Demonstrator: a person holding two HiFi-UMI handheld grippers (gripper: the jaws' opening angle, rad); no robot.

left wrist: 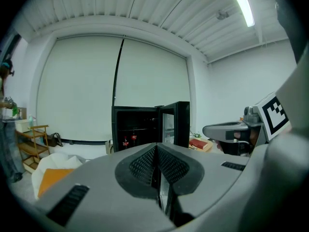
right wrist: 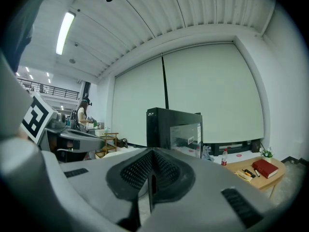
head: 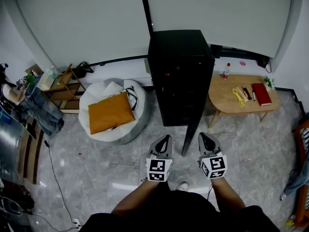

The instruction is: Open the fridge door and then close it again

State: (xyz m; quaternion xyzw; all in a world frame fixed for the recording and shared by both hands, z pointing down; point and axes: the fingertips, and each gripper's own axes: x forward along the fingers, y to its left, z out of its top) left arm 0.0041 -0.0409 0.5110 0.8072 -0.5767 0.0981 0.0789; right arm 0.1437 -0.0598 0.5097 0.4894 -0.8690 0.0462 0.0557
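The fridge [head: 179, 76] stands against the wall ahead of you. Its door [head: 189, 139] already hangs wide open, hinged on the right and swung out towards you. Going by that, the opening half looks done and you are at the closing step.

Your left tongs [head: 164, 140] are pinched fully together with nothing between them. Your right tongs [head: 206, 138] are closed and empty as well. Both hover short of the fridge, touching nothing. In the head view the door's free edge sits between them, just ahead of the tips.

The left tongs are on the inner side of the door and look into the dark shelves. The right tongs are on the outer, glass-faced side, so they seem the better placed to do the work.

For the next move, bring the right tongs up to the outer face near the free edge. Leave them closed and press with the tips. Then sweep the door leftwards and away from you until it meets the cabinet. Keep the left tongs out of the gap as it narrows. The low wooden surface [head: 227, 103] on the right stays well outside the swing.
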